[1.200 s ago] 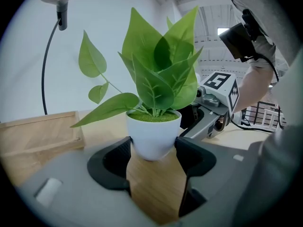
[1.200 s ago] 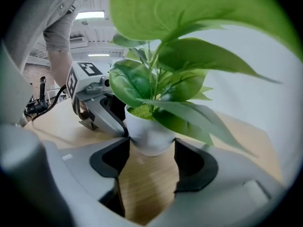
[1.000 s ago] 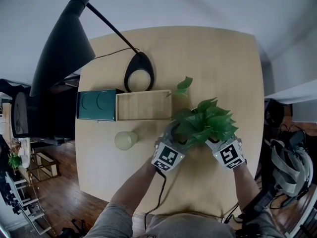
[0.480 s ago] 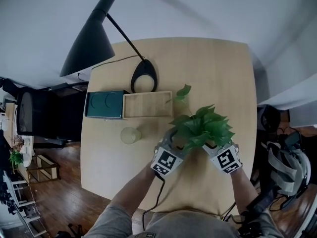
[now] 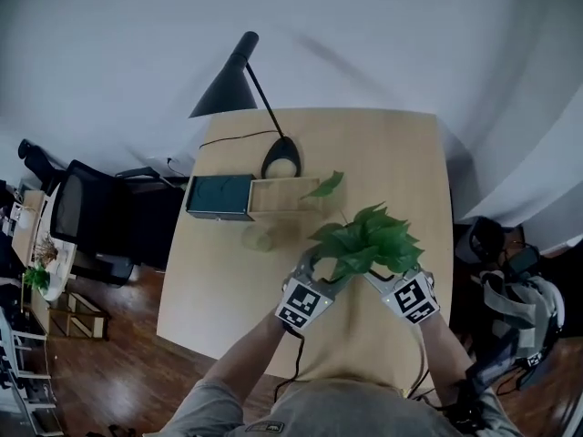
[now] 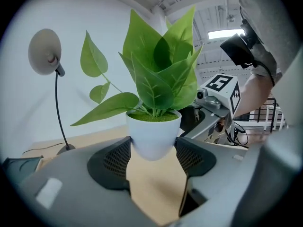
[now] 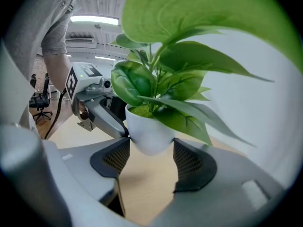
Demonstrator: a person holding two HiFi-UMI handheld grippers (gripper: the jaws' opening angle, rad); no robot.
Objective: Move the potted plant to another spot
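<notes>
Both grippers clamp the potted plant (image 5: 364,244) from opposite sides. The left gripper (image 6: 152,156) has its dark mesh pads pressed against the lower sides of the white pot (image 6: 154,132), and the right gripper (image 7: 150,156) grips the same pot the same way from the other side. The pot's rounded base hangs clear of the wooden table (image 5: 392,144), with bare tabletop showing beneath it in both gripper views.

From the head view, the plant is over the near middle of the table, its leaves covering the jaw tips. Beyond it and to the left lies a shallow wooden tray (image 5: 278,196), end to end with a teal box (image 5: 219,197). One long leaf (image 5: 325,185) reaches out over the tray's right end. Just behind the tray stands the oval base of a black desk lamp (image 5: 239,89), whose cord trails left across the table. A pale round object (image 5: 258,237), possibly a cup though it is too blurred to be sure, sits just in front of the tray, left of the plant. A black office chair (image 5: 86,217) stands on the floor off the table's left edge.
</notes>
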